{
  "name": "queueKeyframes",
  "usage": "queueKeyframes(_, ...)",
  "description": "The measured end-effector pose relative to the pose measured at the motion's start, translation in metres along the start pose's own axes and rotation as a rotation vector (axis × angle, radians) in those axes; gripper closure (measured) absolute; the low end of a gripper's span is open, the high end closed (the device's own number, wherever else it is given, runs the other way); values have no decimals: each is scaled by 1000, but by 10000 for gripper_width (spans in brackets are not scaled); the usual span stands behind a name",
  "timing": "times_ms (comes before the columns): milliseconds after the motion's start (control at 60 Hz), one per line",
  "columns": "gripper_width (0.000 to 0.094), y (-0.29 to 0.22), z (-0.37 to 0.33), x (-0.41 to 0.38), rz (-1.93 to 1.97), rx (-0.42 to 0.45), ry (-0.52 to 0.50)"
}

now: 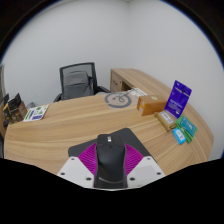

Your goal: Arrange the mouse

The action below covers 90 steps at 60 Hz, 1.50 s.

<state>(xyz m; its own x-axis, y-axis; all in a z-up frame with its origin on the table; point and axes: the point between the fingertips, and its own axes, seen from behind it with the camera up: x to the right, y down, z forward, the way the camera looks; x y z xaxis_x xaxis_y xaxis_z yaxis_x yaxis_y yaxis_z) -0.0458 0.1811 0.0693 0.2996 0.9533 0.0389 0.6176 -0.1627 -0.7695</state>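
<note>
Mouse (111, 158) sits between my two fingers, black, its rounded back toward me and its nose pointing away across the desk. I see the purple pads (89, 157) close against both of its sides, so I read the gripper (111, 165) as clenched on the mouse. Whether the mouse is lifted or still resting on the dark mat (122, 135) under it, I cannot tell. The mat lies on the near part of a curved wooden desk (75, 125).

Far side of the desk, roughly straight ahead: a black office chair (77, 79) pulled up against the desk's far edge, white wall behind it. Right of the chair, a round white object (116, 99) lies flat on the wood; too small for me to say what it is.

Right side: a brown box (151, 103), then a purple upright card (180, 98) beyond and to the right of it. Nearer me on that side, a small yellowish box (166, 120) and a teal box (184, 131) just beside it.

Left side: a flat booklet or packet (37, 112) near the desk's far-left edge, with dark items (14, 105) standing just beyond it.
</note>
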Motion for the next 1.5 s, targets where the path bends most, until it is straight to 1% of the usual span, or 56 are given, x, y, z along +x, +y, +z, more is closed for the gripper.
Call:
queueKeyframes(133,616,36,24,6,29,-71,-16)
queueKeyframes(283,600,60,36,9,14,-109,-14)
queueKeyframes(417,600,73,40,14,5,-127,3)
queueKeyframes(450,596,72,40,13,7,-116,1)
queueKeyframes(550,533,73,40,12,9,-116,-3)
queueKeyframes(567,462,73,40,13,10,-117,-1)
queueKeyframes(633,417,73,41,12,12,-119,-6)
queueKeyframes(650,398,73,41,12,15,-120,-8)
queueKeyframes(667,361,73,41,12,17,-120,-9)
queueKeyframes(683,302,73,40,12,16,-120,-9)
queueKeyframes(717,118,73,39,12,8,-119,-6)
queueKeyframes(733,56,72,39,13,2,-118,-3)
queueKeyframes(767,104,71,36,14,-8,-113,9)
queueKeyframes(783,107,71,35,15,-14,-111,16)
queueKeyframes(867,70,66,23,14,-18,-101,19)
queueKeyframes(983,74,61,-16,6,3,-110,-9)
queueKeyframes(1217,73,58,-161,-10,-62,-77,-56)
queueKeyframes(1367,76,82,-257,-20,-49,-93,-98)
queueKeyframes(1417,75,93,-283,-24,-42,-108,-117)
queueKeyframes(1500,76,109,-319,-25,-24,-118,-120)
